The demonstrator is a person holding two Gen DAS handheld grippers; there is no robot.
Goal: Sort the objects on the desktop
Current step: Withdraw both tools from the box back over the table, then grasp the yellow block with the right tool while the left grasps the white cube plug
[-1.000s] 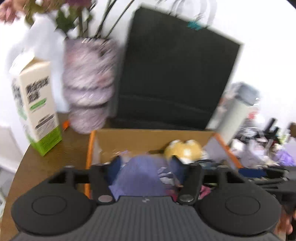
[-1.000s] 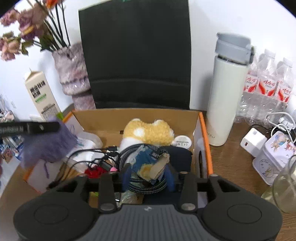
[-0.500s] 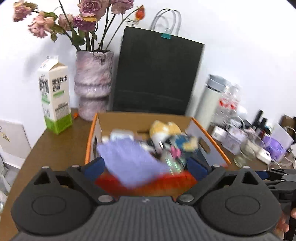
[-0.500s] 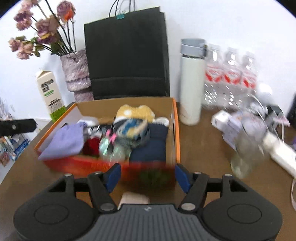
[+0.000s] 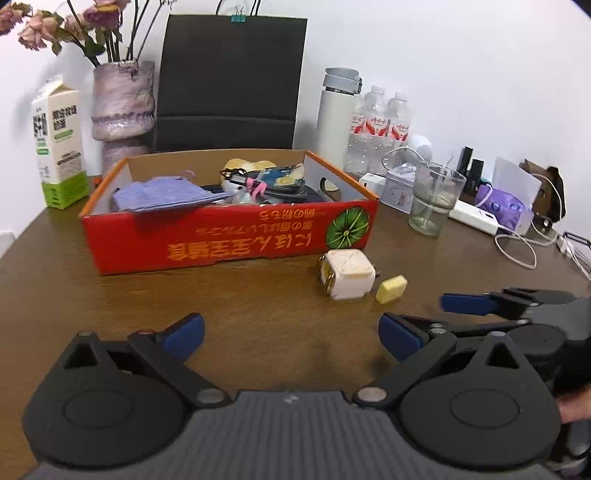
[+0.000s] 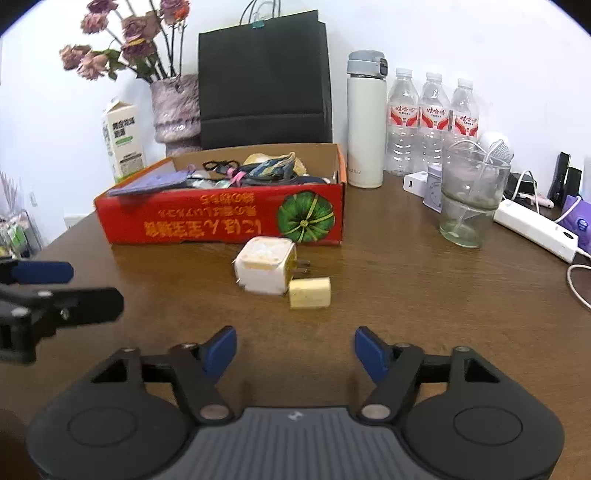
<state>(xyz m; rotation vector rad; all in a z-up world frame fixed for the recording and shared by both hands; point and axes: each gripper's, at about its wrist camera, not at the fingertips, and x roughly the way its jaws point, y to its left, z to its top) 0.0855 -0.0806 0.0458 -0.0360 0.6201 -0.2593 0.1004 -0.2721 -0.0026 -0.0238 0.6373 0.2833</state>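
Two empty, wide-open grippers, left gripper [image 5: 291, 332] and right gripper [image 6: 295, 349], may knock the eraser [image 6: 309, 292] lying at 12 o'clock while taking the charger [image 6: 264, 270].

White wall [image 6: 461, 33], brown wooden table [image 6: 424, 295]

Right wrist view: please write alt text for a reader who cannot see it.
The open right tool hovers over a brown table, facing a white charger plug and a small yellow block that lie before a red cardboard box full of small items. The left tool enters from the left edge.
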